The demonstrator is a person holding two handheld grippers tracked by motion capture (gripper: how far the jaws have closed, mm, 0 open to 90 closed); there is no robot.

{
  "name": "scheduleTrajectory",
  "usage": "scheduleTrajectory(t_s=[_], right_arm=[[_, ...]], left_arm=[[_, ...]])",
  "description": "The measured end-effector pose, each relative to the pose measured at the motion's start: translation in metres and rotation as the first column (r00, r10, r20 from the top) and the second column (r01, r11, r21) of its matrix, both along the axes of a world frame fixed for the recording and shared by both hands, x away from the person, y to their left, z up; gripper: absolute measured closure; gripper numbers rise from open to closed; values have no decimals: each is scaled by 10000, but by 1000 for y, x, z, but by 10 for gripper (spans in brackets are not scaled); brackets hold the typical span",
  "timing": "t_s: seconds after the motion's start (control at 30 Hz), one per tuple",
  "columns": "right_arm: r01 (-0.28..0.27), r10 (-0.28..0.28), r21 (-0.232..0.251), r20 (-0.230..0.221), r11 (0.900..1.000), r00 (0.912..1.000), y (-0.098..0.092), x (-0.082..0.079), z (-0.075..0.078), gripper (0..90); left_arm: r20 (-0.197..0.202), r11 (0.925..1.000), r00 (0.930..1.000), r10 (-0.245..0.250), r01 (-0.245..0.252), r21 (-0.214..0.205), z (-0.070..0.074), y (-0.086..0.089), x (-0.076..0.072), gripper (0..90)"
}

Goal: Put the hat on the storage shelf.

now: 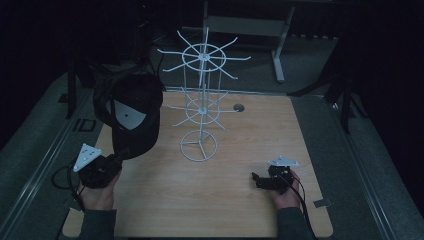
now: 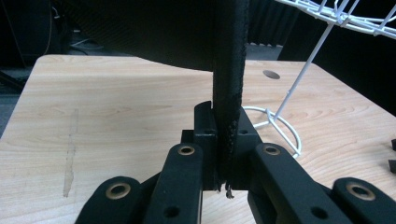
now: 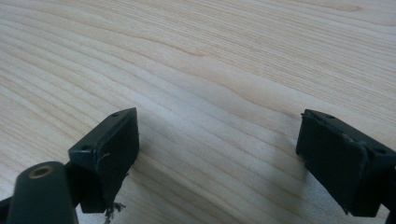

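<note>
A black cap (image 1: 131,114) hangs in the air over the table's left side, its brim edge (image 2: 229,84) clamped between the jaws of my left gripper (image 1: 121,156). In the left gripper view the two jaws of that left gripper (image 2: 223,135) press on the brim from both sides. A white wire display stand (image 1: 201,95) with spoked hook rings rises from the table's middle, just right of the cap. My right gripper (image 1: 259,179) rests low at the front right, pointing left. Seen from its own camera, the right gripper (image 3: 219,154) stands open over bare wood with nothing between its jaws.
The wooden table (image 1: 240,210) has a round cable hole (image 1: 238,107) at the back behind the stand. The stand's ring base (image 2: 280,133) lies close to the right of my left gripper. Dark floor and a metal frame leg (image 1: 278,55) surround the table.
</note>
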State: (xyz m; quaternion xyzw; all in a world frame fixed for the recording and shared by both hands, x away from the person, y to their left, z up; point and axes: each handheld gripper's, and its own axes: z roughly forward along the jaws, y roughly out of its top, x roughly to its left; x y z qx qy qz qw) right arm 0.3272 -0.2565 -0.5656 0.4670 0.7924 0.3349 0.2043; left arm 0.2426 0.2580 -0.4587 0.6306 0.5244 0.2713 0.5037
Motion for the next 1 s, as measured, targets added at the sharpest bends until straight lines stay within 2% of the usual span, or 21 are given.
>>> scheduleTrajectory(t_s=[1.0], right_arm=[[-1, 1, 3, 18, 10000, 10000, 0, 0, 0, 129]], left_arm=[[588, 9992, 9982, 100, -123, 391, 17, -7, -2, 860]])
